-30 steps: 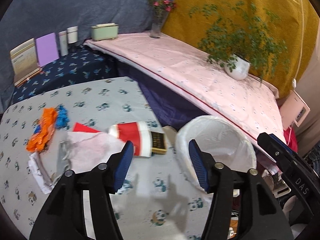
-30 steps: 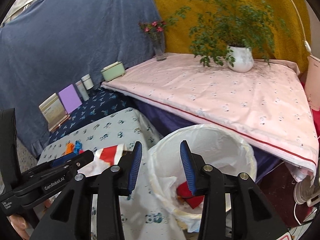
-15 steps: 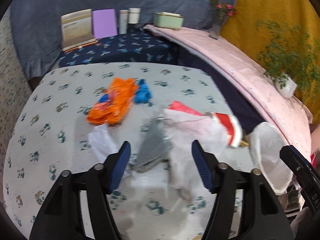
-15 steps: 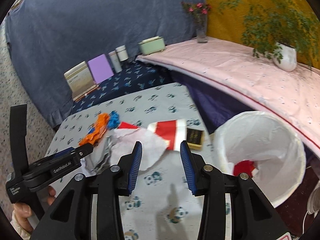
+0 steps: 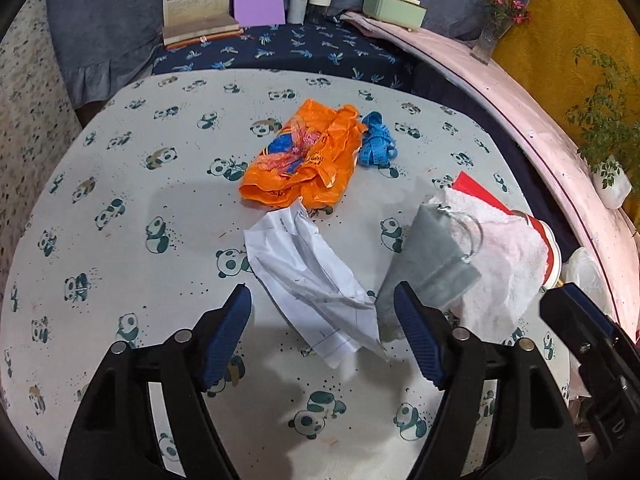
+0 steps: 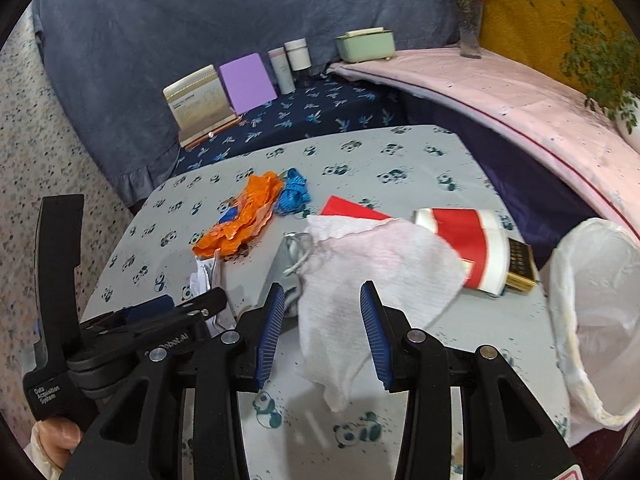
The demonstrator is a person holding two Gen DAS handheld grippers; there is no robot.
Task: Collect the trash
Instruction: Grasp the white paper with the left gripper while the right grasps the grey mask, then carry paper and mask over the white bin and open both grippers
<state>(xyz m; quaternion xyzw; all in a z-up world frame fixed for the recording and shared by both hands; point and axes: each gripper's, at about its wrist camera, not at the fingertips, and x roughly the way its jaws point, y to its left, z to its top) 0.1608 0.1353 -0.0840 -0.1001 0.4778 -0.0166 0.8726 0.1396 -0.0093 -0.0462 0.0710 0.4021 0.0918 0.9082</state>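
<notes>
Trash lies on a panda-print table (image 5: 120, 168). My left gripper (image 5: 322, 336) is open, its jaws on either side of a crumpled white paper (image 5: 312, 280). A grey pouch (image 5: 430, 264) and a white tissue (image 5: 500, 248) lie to its right. An orange plastic bag (image 5: 304, 160) and a blue tape (image 5: 376, 144) lie farther back. My right gripper (image 6: 322, 332) is open over the near part of the white tissue (image 6: 372, 272). A red and white paper cup (image 6: 468, 248) lies beside the white-lined bin (image 6: 592, 320) at the table's right edge.
A flat red card (image 6: 352, 210) lies partly under the tissue. Books (image 6: 200, 100), two jars and a green box (image 6: 364, 44) stand on the dark blue shelf behind. A pink-covered bench with a flower vase (image 6: 468, 20) and a potted plant runs along the right.
Both grippers have swung left from the bin to the trash on the table. The left has come down over the white paper, the right over the tissue. Both stay open.
</notes>
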